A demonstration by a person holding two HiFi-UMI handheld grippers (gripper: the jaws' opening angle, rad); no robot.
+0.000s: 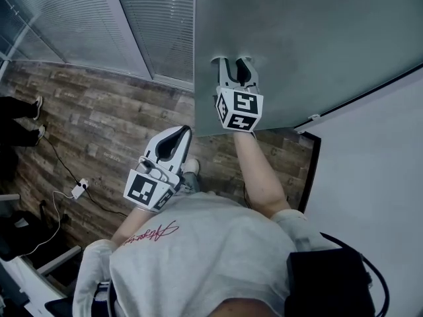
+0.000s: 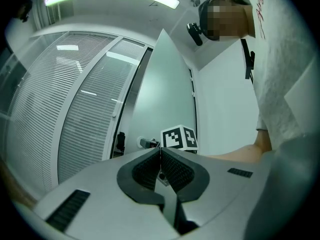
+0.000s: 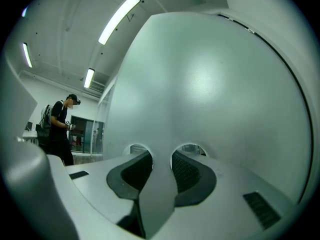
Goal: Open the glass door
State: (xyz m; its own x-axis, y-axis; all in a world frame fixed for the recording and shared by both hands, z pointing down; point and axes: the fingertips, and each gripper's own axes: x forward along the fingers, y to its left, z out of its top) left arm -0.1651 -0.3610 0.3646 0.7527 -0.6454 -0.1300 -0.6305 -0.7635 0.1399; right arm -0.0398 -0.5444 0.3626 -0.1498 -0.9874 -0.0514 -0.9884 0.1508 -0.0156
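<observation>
The frosted glass door (image 1: 310, 38) stands ajar in front of me, its free edge toward the left. My right gripper (image 1: 236, 70) is pressed up to the door's face, its jaws closed on the door handle (image 3: 157, 194), a grey bar that fills the gap between the pads. The door (image 3: 210, 84) takes up most of the right gripper view. My left gripper (image 1: 177, 137) hangs lower left, away from the door, shut with nothing in it. In the left gripper view its jaws meet (image 2: 160, 156), and beyond them the handle (image 2: 148, 143) sticks out of the door (image 2: 165, 99).
Glass walls with blinds (image 1: 132, 25) run to the left of the door. A white wall (image 1: 377, 177) is on the right. On the wood floor (image 1: 99, 124) lie a cable and a power strip (image 1: 79, 189). Someone's feet (image 1: 36, 117) are far left; a person (image 3: 60, 129) stands beyond.
</observation>
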